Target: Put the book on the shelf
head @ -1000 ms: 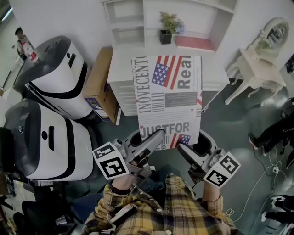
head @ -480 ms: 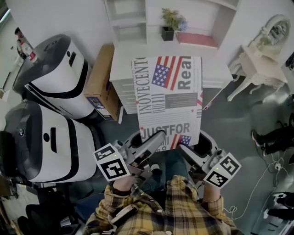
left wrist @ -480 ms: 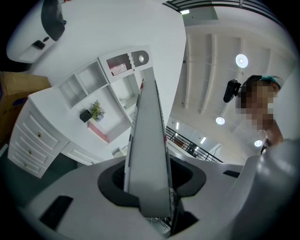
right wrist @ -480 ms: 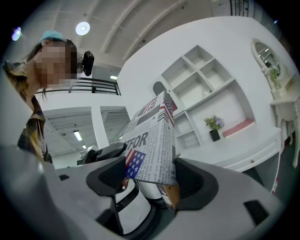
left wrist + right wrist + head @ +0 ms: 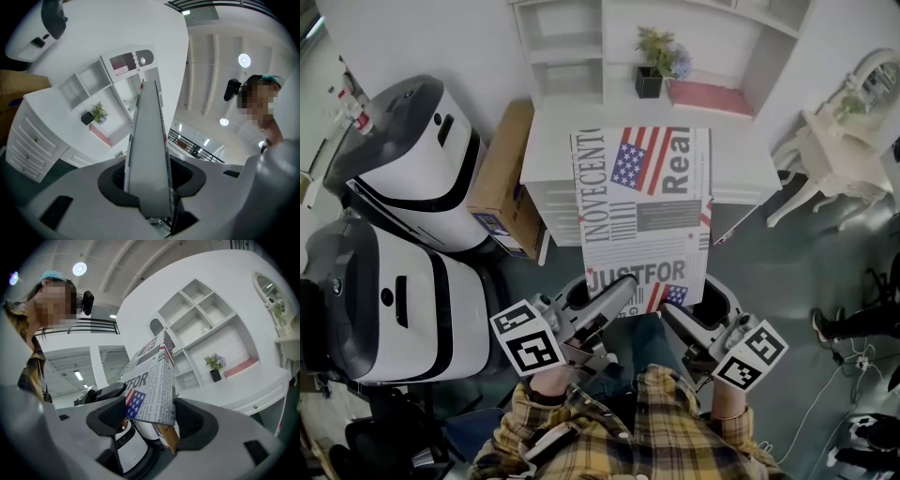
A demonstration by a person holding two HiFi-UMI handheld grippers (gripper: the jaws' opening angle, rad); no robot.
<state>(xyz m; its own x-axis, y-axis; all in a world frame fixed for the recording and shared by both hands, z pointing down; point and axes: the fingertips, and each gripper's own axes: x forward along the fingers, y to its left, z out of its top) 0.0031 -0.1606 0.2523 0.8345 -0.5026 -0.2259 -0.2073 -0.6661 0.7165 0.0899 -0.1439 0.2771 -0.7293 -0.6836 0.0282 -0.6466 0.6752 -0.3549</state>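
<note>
Little has shifted over the last second: the book (image 5: 642, 211) and both grippers keep their place, while the white shelf (image 5: 572, 37) sits slightly lower in the head view.

With its jaws clamped on the book's near left edge, the left gripper (image 5: 619, 286) sees the book (image 5: 147, 154) edge-on between its pads; the right gripper (image 5: 694, 305) is clamped on the near right corner (image 5: 152, 390); the book is held in the air, its newspaper-and-flag cover facing up; its far end overlaps the white worktop (image 5: 553, 141) in the head view; a potted plant (image 5: 652, 80) stands in the shelf beyond; a cardboard box (image 5: 502, 173) leans beside the drawers, next to two white machines (image 5: 412, 159).
</note>
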